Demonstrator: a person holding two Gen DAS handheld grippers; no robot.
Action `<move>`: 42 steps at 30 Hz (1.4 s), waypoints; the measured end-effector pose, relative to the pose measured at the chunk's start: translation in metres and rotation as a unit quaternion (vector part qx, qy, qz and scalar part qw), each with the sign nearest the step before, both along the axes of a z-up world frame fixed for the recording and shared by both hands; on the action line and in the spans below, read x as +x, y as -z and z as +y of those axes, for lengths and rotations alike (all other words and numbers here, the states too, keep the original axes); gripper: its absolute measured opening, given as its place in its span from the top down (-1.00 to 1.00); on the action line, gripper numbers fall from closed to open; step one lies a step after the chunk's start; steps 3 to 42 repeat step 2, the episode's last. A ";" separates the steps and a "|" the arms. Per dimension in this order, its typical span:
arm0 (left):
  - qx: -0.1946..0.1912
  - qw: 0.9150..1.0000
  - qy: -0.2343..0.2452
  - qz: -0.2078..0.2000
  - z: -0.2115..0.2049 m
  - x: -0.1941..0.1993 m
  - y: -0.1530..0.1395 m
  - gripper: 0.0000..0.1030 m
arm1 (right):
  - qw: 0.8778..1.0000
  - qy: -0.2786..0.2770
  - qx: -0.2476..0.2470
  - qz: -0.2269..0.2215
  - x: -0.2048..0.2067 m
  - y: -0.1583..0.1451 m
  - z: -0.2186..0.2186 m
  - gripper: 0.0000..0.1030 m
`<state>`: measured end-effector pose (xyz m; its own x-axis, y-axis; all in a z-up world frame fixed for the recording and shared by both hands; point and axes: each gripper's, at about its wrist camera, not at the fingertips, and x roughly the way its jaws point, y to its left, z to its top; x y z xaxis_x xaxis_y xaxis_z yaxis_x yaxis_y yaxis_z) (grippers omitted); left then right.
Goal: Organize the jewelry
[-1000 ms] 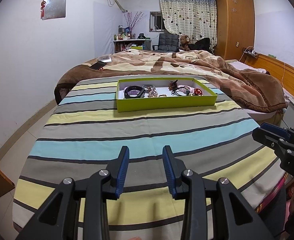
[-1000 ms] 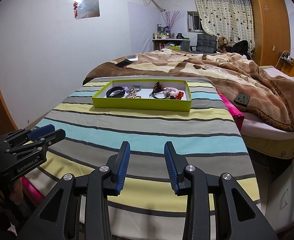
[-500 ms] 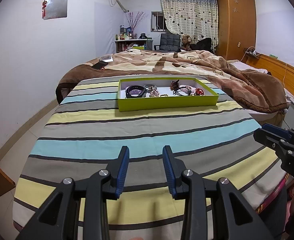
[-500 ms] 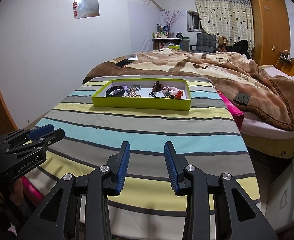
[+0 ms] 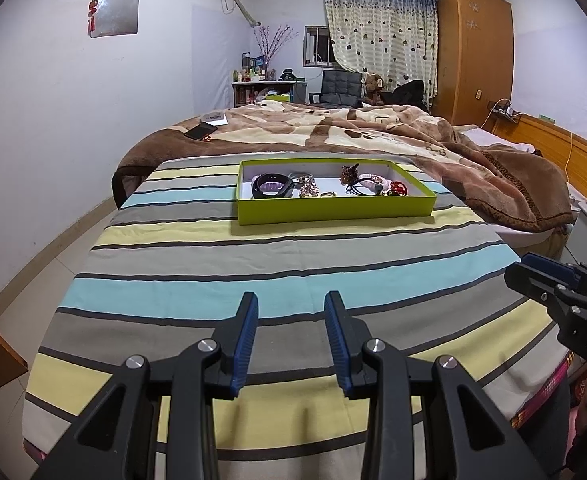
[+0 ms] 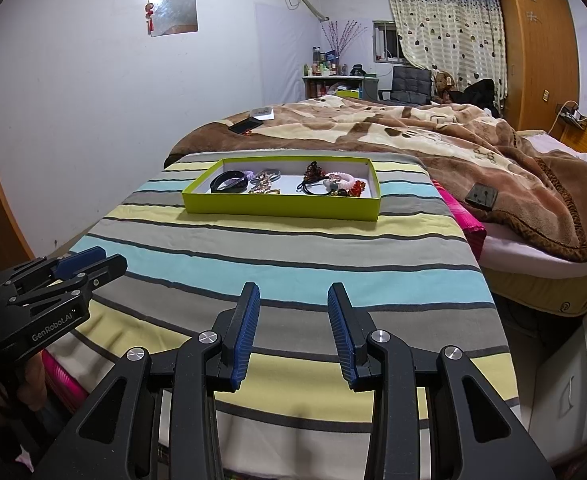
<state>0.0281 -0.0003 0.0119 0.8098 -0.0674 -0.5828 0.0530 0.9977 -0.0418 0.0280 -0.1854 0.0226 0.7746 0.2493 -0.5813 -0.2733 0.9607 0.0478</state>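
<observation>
Left claw (image 5: 291,312) hovers over the near end of the striped cloth (image 5: 253,264), its two blue-padded fingers spread apart with nothing between them. Right claw (image 6: 293,304) is in the same condition: fingers parted, gripping nothing, held above the near edge of the cloth. Each claw shows at the edge of the other's view, low and to the side of the cloth.

The green tray (image 5: 333,210) sits on the cloth toward its far end, well apart from both claws. All jewelry lies inside the tray. At the tray's left end rests a black band (image 5: 271,186). Just right of it lies a cluster of gold-coloured pieces (image 5: 308,190). Toward the tray's right end are a dark brown clip (image 5: 349,172), a black hair tie (image 5: 359,189), a pink beaded bracelet (image 5: 373,179) and a red ornament (image 5: 397,189), crowded together; whether they touch cannot be told.

Beyond the tray, a brown blanket (image 5: 373,132) covers the bed. A phone (image 5: 200,131) lies on the blanket, beyond the tray's left end.
</observation>
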 end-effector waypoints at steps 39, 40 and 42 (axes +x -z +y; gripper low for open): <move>-0.003 1.000 0.001 0.001 0.001 0.000 0.000 0.30 | 1.000 0.000 0.000 0.000 0.000 0.000 0.000 0.29; -0.003 1.000 0.001 0.001 0.001 0.000 0.000 0.30 | 1.000 0.000 0.000 0.000 0.000 0.000 0.000 0.29; -0.003 1.000 0.001 0.001 0.001 0.000 0.000 0.30 | 1.000 0.000 0.000 0.000 0.000 0.000 0.000 0.29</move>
